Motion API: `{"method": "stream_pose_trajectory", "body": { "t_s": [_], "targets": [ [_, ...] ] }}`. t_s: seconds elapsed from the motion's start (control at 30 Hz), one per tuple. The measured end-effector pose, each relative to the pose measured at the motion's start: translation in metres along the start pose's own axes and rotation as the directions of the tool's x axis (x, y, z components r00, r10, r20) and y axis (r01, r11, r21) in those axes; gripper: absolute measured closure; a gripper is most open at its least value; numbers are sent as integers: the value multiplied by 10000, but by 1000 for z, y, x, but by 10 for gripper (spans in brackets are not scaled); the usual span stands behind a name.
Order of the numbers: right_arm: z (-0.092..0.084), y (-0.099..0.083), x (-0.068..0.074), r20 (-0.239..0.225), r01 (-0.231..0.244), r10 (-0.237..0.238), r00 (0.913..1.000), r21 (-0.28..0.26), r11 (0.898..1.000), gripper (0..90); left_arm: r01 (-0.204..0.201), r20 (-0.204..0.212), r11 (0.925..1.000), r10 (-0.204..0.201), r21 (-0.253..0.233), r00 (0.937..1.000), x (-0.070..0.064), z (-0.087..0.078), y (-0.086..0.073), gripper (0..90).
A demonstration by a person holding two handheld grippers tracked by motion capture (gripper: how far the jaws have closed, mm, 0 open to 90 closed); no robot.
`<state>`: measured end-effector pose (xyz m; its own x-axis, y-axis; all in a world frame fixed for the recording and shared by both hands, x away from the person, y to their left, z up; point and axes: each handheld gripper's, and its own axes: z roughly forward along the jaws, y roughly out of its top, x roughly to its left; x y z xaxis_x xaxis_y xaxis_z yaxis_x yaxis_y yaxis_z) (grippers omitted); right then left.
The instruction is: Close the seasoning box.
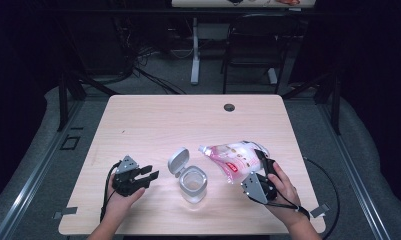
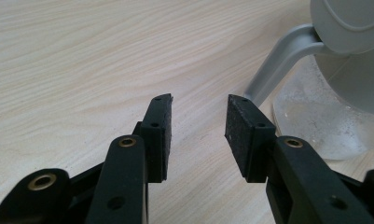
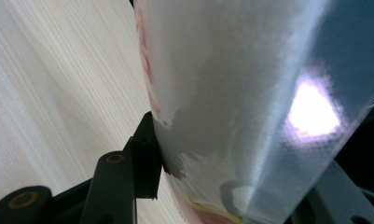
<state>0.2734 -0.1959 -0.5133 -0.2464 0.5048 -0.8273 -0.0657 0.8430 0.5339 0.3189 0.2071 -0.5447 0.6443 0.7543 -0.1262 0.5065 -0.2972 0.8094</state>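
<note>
The clear container [image 1: 193,184] had been opened, its grey flip lid [image 1: 178,161] raised, near the worktop's [image 1: 153,120] front edge. The refill pouch [image 1: 233,157] was gripped by the right gripper [image 1: 266,169], spout tilted toward it; nothing seemed poured yet. The left gripper [image 1: 147,176] waited open beside.

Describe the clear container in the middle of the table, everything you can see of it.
The clear container is a small, squarish jar of see-through plastic or glass, standing upright on the wooden table, near its front edge. Its grey lid is flipped open on a hinge arm and leans back to the left. The inside looks frosted, and no fill shows. Nothing grips it: the open left gripper rests beside it.
</note>
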Motion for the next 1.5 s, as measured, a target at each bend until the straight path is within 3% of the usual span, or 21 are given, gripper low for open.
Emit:
{"method": "stream_pose_trajectory", "body": {
  "t_s": [0.3, 0.47, 0.53, 0.7, 0.8, 0.83, 0.9, 1.07, 1.2, 1.5],
  "targets": [
    [-1, 1, 3, 122, 684, -687, 9976, 259, 9973, 507, 22, -4, 10000, -22, 9, 10000, 0, 0, 0, 614],
    [-1, 0, 5, 105, 634, -635, 9979, 124, 9979, 507, 31, 4, 10000, -31, 3, 10000, 0, 0, 0, 614],
    [-1, 1, 5, 159, 880, -884, 9960, 238, 9958, 507, 32, 3, 10000, -32, -8, 10000, 0, 0, 0, 614],
    [-1, 0, 6, 176, 915, -919, 9956, 178, 9956, 507, 42, -15, 10000, -42, -29, 10000, 0, 0, 0, 613],
    [-4, 2, 5, 358, 1333, -1358, 9901, 656, 9889, 508, 52, -8, 10000, -52, -42, 10000, 0, -1, 0, 613],
    [0, -1, 8, 207, 915, -919, 9956, 162, 9957, 508, 82, -15, 10000, -82, -50, 10000, -1, -1, 1, 613],
    [-1, -1, 7, 242, 1120, -1127, 9933, 300, 9933, 508, 56, -57, 9999, -56, -87, 10000, -1, -1, 3, 609],
    [-1, 0, 8, 255, 1223, -1231, 9921, 299, 9920, 508, -184, 155, 9994, 189, -299, 9997, -9, -7, 12, 609],
    [-2, -1, 8, 266, 1363, -1371, 9902, 312, 9902, 508, -705, 253, 9971, 713, -283, 9971, -17, -15, 22, 610],
    [-5, -4, 7, 331, 1516, -1528, 9877, 380, 9877, 508, -823, 346, 9947, 845, -614, 9958, -27, -33, 25, 617]
  ]
}}
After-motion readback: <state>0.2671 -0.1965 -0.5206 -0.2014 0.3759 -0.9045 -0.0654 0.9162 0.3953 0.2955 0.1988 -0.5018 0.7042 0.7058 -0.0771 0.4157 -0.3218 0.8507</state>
